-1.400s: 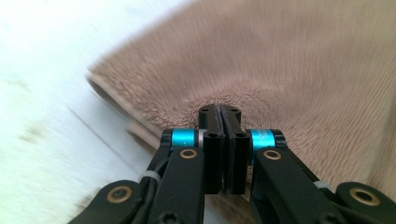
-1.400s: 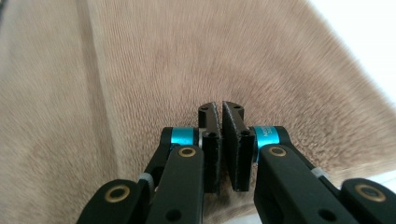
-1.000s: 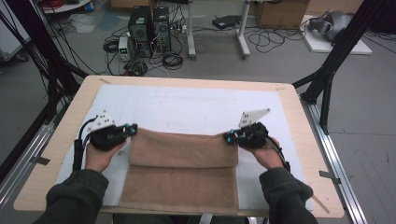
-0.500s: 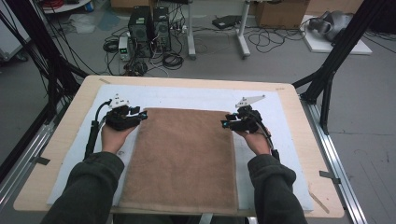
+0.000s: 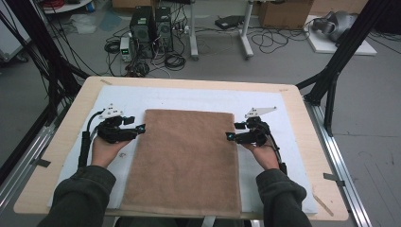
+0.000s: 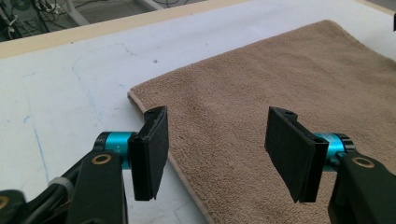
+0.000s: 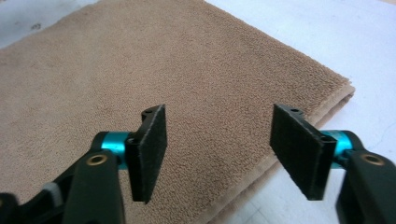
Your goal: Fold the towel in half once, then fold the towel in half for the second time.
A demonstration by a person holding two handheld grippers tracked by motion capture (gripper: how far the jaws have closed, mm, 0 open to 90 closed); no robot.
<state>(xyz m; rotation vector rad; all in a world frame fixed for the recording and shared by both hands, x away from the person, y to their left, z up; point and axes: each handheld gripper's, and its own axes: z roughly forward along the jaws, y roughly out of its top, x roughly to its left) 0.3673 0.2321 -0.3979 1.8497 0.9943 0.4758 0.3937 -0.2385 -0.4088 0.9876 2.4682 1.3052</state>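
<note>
Towel [image 5: 187, 161] flat on the white mat [image 5: 189, 97], brown terry, spread out with its long axis running from the far side of the table [image 5: 189, 82] down toward the person's edge. Both far corners are down, and both tools sit right beside them.

Left gripper [image 5: 141, 127] hovers at the towel's left edge, just short of the far left corner, tips pointing inward across the cloth. Its jaws have just been opening and now stand wide apart, with nothing pinched; in the left gripper view [image 6: 219, 154] the towel's hemmed edge passes beneath the gap, pads clear of the pile.

Right gripper [image 5: 230, 136] mirrors it on the opposite edge, a touch lower down the side, also pointing inward. Its jaws have just been opening as well, and they are released: the right gripper view [image 7: 224, 154] shows open air between the pads, with the folded double edge of the towel lying below and to the right.

So each hand is equally close to its own side, neither favoured. What the coming move looks to turn on is that the cloth lies ahead of and under each pair of tips, edges running lengthwise. A fresh grip would likely mean dropping onto those side edges; a fold would probably cross the long axis.
</note>
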